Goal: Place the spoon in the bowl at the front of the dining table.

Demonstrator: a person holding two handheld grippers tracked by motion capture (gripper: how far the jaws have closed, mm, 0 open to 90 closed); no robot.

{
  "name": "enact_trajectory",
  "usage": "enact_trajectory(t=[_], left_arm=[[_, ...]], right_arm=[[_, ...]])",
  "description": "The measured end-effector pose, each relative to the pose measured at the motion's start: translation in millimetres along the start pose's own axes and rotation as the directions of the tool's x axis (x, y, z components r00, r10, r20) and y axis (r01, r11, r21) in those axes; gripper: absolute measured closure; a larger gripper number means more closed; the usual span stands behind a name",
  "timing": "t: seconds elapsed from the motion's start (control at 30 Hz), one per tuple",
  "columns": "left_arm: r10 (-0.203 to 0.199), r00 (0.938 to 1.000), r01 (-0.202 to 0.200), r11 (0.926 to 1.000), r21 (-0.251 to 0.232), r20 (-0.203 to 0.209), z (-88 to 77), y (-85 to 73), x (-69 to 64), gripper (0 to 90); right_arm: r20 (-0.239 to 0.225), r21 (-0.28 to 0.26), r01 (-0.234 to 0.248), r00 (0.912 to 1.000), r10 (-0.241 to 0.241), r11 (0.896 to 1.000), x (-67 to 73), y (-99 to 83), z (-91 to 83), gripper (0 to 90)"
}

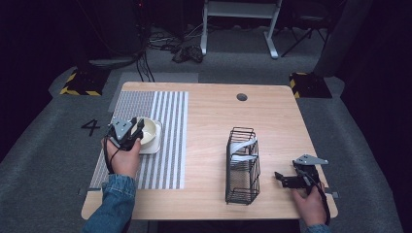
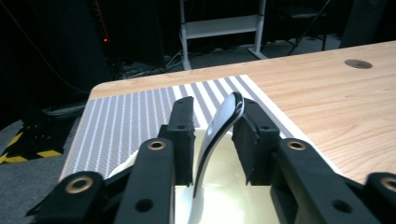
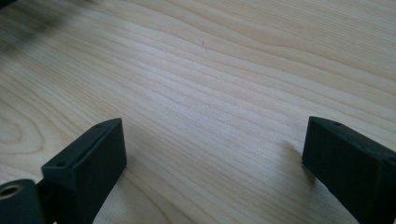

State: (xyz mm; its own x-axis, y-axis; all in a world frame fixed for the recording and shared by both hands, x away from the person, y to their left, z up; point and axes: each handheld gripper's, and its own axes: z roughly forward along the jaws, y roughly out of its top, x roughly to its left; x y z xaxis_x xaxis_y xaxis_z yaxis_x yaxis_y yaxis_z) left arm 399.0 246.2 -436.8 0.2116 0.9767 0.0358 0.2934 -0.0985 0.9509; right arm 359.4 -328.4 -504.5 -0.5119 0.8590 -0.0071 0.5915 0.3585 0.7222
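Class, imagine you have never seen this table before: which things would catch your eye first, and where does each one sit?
First, the cream bowl on the striped mat at the table's left, its rim standing between the jaws of the left gripper. Next, the black wire rack right of centre near the front edge, with white plates standing in it. Last, the right gripper beside the rack, jaws wide apart over bare wood.

The worktop [image 1: 214, 126] is lit evenly from above, while the room beyond its far edge stays very dark. Shadows are soft and short. In the right gripper view the wood grain is sharp near the middle and blurred at the top left corner.
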Motion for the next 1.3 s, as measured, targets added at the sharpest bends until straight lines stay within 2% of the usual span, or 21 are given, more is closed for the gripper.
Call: enact_trajectory(t=[0.23, 0.73, 0.93, 1.13, 1.3], left_arm=[[0.019, 0.9995, -0.019, 0.9998, 0.002, 0.025, 2.6, 1.8, -17.2, 58.5], [0.037, 0.9968, -0.039, 0.9987, 0.031, 0.071, 10.9, -5.4, -40.9, 54.3], [0.05, 0.9959, -0.053, 0.9978, 0.041, 0.076, 13.6, -7.5, -45.6, 53.0], [0.04, 0.9963, -0.043, 0.9983, 0.039, 0.076, 12.0, -7.7, -46.0, 51.5], [0.029, 0.9967, -0.031, 0.9993, 0.022, 0.076, 6.7, -4.5, -45.5, 43.6]], right_arm=[[0.0, 0.0, 0.0, 1.0, 0.0, 1.0, 0.0, 0.0, 0.0, 6.4], [0.0, 0.0, 0.0, 1.0, 0.0, 1.0, 0.0, 0.0, 0.0, 6.4], [0.0, 0.0, 0.0, 1.0, 0.0, 1.0, 0.0, 0.0, 0.0, 6.4], [-0.001, 0.001, 0.0, 1.0, 0.0, 1.0, -0.1, 0.0, 0.0, 6.4], [-0.001, 0.001, 0.0, 1.0, 0.0, 1.0, -0.1, 0.1, 0.0, 6.4]])
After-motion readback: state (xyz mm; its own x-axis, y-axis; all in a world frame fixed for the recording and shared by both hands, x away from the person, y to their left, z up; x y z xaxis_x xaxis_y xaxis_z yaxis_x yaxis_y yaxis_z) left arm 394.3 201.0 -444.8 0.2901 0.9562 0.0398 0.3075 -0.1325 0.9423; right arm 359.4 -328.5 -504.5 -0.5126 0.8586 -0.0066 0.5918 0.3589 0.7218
